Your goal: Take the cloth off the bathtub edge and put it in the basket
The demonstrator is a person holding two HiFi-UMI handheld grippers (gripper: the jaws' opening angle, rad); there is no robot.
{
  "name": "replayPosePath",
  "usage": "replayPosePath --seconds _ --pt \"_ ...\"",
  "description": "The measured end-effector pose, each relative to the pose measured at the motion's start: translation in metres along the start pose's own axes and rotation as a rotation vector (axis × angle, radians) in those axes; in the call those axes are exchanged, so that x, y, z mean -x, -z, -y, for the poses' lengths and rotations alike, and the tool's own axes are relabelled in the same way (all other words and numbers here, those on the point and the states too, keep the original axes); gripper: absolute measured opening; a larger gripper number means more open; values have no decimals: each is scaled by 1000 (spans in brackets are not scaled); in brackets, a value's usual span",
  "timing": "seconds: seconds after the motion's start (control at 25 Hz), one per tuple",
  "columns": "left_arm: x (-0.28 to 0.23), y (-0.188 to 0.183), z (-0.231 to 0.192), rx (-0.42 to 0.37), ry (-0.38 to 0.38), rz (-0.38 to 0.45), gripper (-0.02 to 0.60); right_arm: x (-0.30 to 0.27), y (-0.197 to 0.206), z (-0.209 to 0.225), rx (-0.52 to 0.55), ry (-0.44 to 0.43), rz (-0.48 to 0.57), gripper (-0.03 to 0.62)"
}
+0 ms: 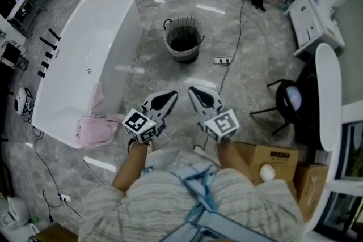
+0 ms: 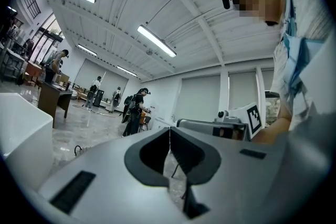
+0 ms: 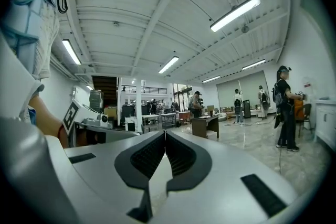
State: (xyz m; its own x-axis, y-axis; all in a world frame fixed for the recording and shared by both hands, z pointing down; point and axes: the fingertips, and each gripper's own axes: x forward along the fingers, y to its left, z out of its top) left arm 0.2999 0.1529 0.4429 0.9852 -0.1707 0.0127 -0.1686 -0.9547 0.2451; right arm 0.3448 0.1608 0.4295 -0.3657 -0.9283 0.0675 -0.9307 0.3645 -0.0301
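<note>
We record a white bathtub (image 1: pixel 131 37) and, standing apart from it, a woven basket (image 1: pixel 182 54). The pink cloth (image 1: pixel 95 128) drapes over the tub's near edge. The left gripper (image 1: pixel 169 96) and right gripper (image 1: pixel 194 92) are both closed, empty, and clear of it.

The head view looks steeply down from high beside the near end of the bathtub (image 1: pixel 91 48). Both gripper views sit low, just right of the bathtub, facing level across the floor. Only the left gripper view shares the bathtub's wall with the head view.
</note>
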Motion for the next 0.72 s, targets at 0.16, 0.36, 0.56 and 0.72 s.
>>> replayPosePath --seconds 0.16,0.36,0.56,0.72 --pt "31 -4 -28 1 1 -2 5 -30 -2 -21 -9 20 3 3" --pt "73 -8 -63 -1 -4 2 5 -73 1 -57 8 11 0 3" --pt "116 -13 -92 -15 -4 5 5 -111 3 -93 15 -2 -3 3" --pt "155 -16 -114 -10 -4 -6 5 -144 4 -119 10 5 -11 3"
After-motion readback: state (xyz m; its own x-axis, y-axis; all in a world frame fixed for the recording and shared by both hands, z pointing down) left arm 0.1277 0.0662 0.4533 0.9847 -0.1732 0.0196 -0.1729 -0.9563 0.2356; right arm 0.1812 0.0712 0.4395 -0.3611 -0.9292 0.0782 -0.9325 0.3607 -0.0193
